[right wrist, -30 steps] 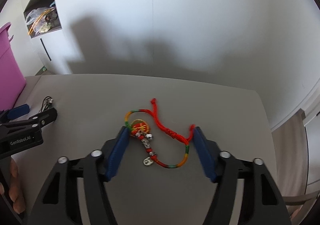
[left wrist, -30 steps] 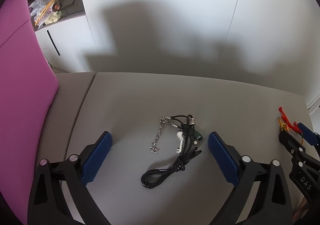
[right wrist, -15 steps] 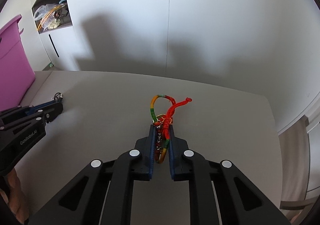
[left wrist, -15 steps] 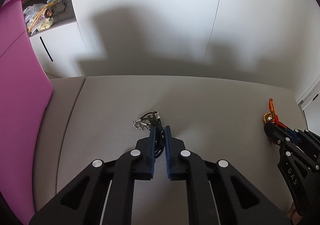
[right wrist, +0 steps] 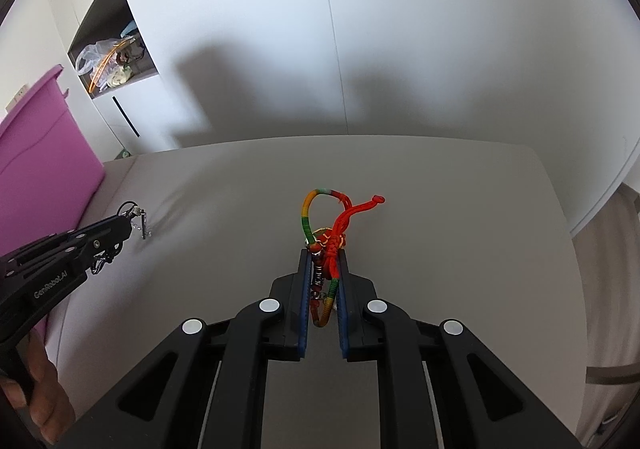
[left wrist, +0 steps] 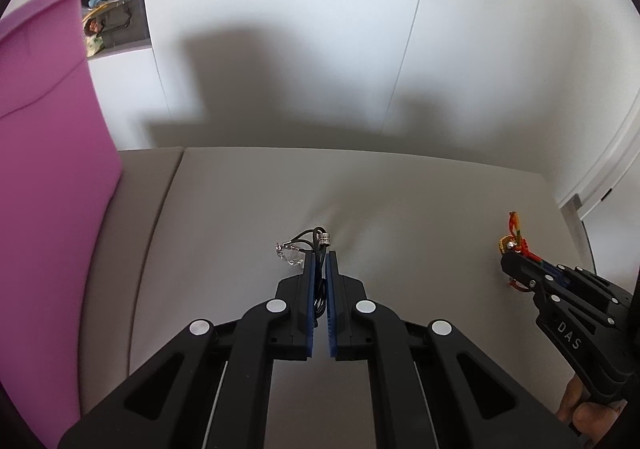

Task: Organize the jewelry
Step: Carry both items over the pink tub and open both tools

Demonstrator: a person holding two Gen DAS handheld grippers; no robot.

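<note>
My left gripper is shut on a black cord necklace with a silver chain and beads; its end sticks out past the blue pads. It also shows in the right wrist view, held by the left gripper. My right gripper is shut on a red and multicoloured braided bracelet with small charms; its loop and red tail stick out ahead of the pads. The bracelet also shows in the left wrist view, held by the right gripper. Both are just above the grey table.
A pink plastic bin stands at the table's left side, also in the right wrist view. White cabinet doors stand behind the table. An open shelf niche holds bags and clutter.
Both grippers went from open around the jewelry to shut on it. They have since lifted slightly, with the necklace and bracelet held in the pads.
</note>
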